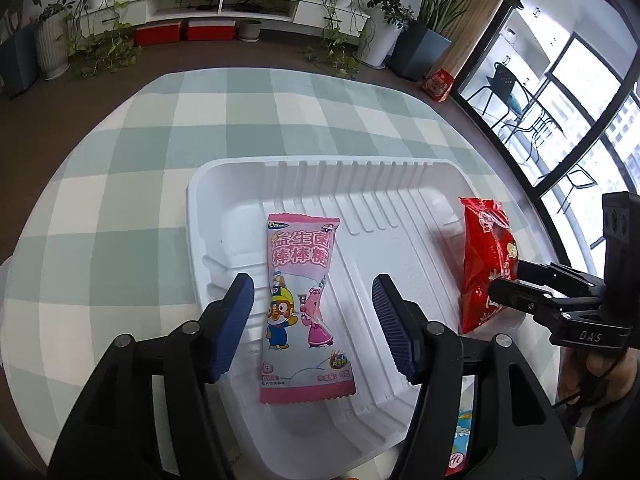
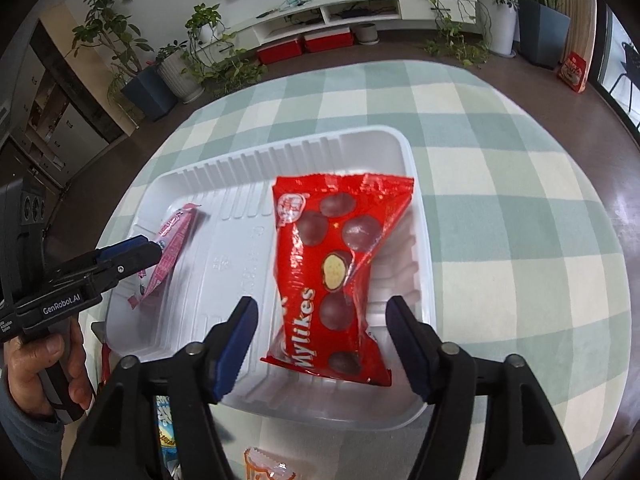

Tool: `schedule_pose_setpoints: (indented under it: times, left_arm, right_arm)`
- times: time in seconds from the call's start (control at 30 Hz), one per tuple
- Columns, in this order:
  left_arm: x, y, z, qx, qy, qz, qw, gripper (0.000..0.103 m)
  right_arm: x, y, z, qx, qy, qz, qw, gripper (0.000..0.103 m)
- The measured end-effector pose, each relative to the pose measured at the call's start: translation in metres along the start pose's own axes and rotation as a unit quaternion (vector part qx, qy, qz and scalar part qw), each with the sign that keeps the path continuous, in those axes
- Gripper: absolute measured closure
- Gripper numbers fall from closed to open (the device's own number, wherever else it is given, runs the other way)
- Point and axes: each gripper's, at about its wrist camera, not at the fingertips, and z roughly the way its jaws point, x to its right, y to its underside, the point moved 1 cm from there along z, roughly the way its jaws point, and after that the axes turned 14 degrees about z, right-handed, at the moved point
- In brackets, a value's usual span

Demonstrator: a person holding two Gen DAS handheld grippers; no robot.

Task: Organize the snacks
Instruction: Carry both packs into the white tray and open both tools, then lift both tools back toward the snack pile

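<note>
A white ribbed plastic tray [image 1: 224, 184] sits on the checked tablecloth. Inside its left half lies a pink lollipop packet [image 1: 304, 280] with cartoon figures, flat between the spread fingers of my left gripper [image 1: 312, 284]; the pads do not touch it. In the right wrist view a red Mylikes chocolate-ball bag [image 2: 332, 264] lies in the tray's [image 2: 416, 184] right half, leaning on the wall. My right gripper [image 2: 322, 304] is open around it, pads clear of the bag. Each gripper shows in the other view: the right gripper [image 1: 504, 280] by the red bag [image 1: 484, 264], the left gripper [image 2: 152, 248] by the pink packet [image 2: 172, 248].
A blue snack packet [image 2: 166, 424] and an orange-trimmed packet [image 2: 264, 464] lie on the green-and-cream tablecloth [image 2: 500, 220] near the tray's front edge. A hand [image 2: 40, 368] holds the left gripper's handle. Potted plants, red boxes and a low white shelf stand beyond the table.
</note>
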Motion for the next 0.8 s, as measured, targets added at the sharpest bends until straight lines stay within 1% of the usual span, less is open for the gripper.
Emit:
schedule_pose_setpoints:
  times: [0.1,0.13,0.2,0.27,0.33,0.37,0.4,0.43,0.5,0.57,0.6,0.63,0.67,0.7,0.73,0.77,0.8]
  left_arm:
    - [0.002,-0.002,-0.014,0.015,0.0,-0.004,0.9999,0.041]
    - [0.003,-0.002,-0.021,0.022,0.001,-0.005,0.9997,0.04]
    - [0.004,-0.003,-0.038,0.04,0.003,-0.006,0.9992,0.03]
    - [0.005,-0.002,-0.062,0.067,0.005,-0.007,0.9977,0.027]
    - [0.007,0.002,-0.086,0.092,0.009,-0.003,0.9957,0.016]
    - [0.009,0.004,-0.097,0.105,0.009,0.0,0.9944,0.004]
    - [0.011,0.008,-0.111,0.122,0.008,0.005,0.9924,0.0]
    - [0.014,0.013,-0.126,0.143,0.004,0.012,0.9897,0.0]
    - [0.02,0.026,-0.156,0.194,-0.011,0.02,0.9807,0.0]
    - [0.024,0.044,-0.186,0.251,-0.023,0.013,0.9676,0.0]
    - [0.025,0.056,-0.201,0.28,-0.026,0.005,0.9595,0.0]
    - [0.026,0.064,-0.211,0.287,-0.029,-0.002,0.9575,0.0]
    - [0.027,0.073,-0.218,0.285,-0.036,-0.008,0.9579,0.0]
    - [0.028,0.082,-0.224,0.273,-0.05,-0.017,0.9606,0.0]
    - [0.028,0.091,-0.226,0.248,-0.061,-0.027,0.9664,0.0]
    - [0.027,0.1,-0.226,0.22,-0.063,-0.037,0.9727,0.0]
    - [0.025,0.112,-0.224,0.192,-0.056,-0.059,0.978,0.0]
  right_arm:
    - [-0.002,-0.001,-0.008,0.006,-0.01,0.0,1.0,0.032]
    - [-0.003,-0.001,-0.012,0.011,-0.013,-0.002,1.0,0.031]
    - [-0.005,-0.001,-0.022,0.023,-0.019,-0.005,1.0,0.03]
    - [-0.006,0.0,-0.035,0.039,-0.025,-0.008,0.999,0.028]
    - [-0.008,0.001,-0.055,0.063,-0.037,-0.011,0.997,0.024]
    - [-0.008,0.003,-0.067,0.079,-0.043,-0.012,0.996,0.023]
    - [-0.008,0.004,-0.08,0.098,-0.05,-0.013,0.994,0.02]
    - [-0.008,0.006,-0.093,0.118,-0.055,-0.016,0.991,0.016]
    - [-0.007,0.011,-0.125,0.171,-0.064,-0.018,0.983,0.012]
    - [-0.005,0.02,-0.157,0.226,-0.073,-0.019,0.971,0.007]
    - [-0.004,0.026,-0.172,0.249,-0.078,-0.016,0.965,0.003]
    - [-0.002,0.033,-0.185,0.269,-0.085,-0.013,0.959,0.0]
    - [0.0,0.04,-0.197,0.283,-0.094,-0.011,0.955,0.0]
    - [0.002,0.049,-0.207,0.292,-0.103,-0.009,0.951,0.0]
    - [0.004,0.058,-0.213,0.296,-0.11,-0.008,0.949,0.0]
    - [0.006,0.068,-0.218,0.297,-0.115,-0.005,0.948,0.0]
    - [0.009,0.08,-0.219,0.291,-0.118,-0.001,0.95,0.0]
